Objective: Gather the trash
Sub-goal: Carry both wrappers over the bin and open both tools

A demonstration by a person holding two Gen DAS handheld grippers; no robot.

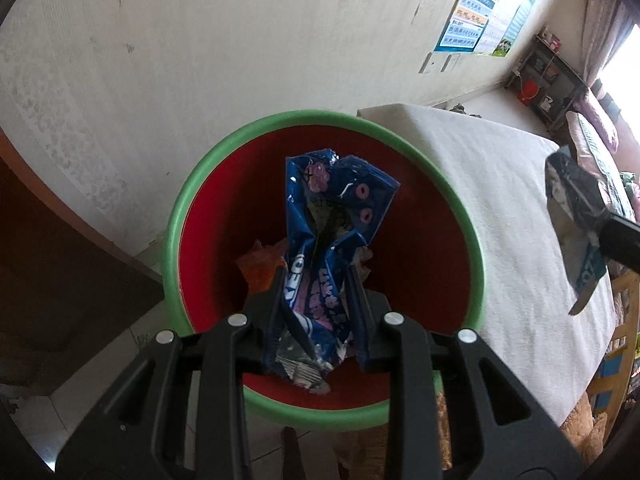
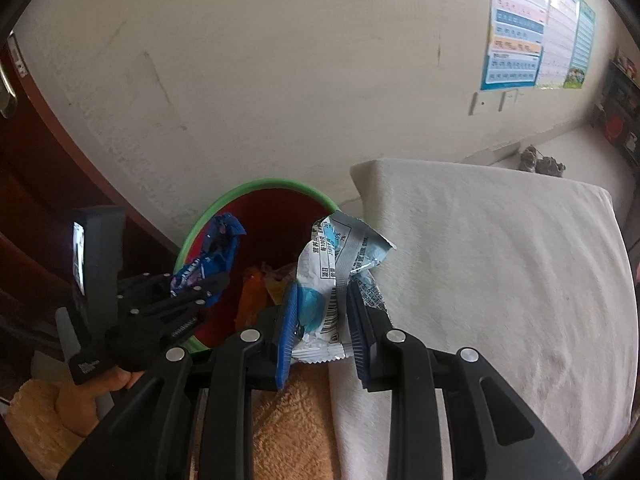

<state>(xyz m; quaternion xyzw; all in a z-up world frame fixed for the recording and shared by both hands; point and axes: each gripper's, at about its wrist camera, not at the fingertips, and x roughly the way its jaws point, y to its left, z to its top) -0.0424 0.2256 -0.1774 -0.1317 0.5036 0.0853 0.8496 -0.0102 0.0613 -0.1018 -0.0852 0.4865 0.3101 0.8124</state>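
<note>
The left gripper (image 1: 316, 280) was clamped on a crumpled blue snack wrapper (image 1: 332, 216), holding it over the mouth of the red bin with a green rim (image 1: 176, 216), where orange trash (image 1: 260, 268) already lay at the bottom. The right gripper (image 2: 322, 300) pinched a silver and light-blue wrapper (image 2: 340, 264) at the bin's right edge, beside the white cloth-covered table (image 2: 500, 264). A posters-hung wall (image 2: 280, 60) stood beyond
</note>
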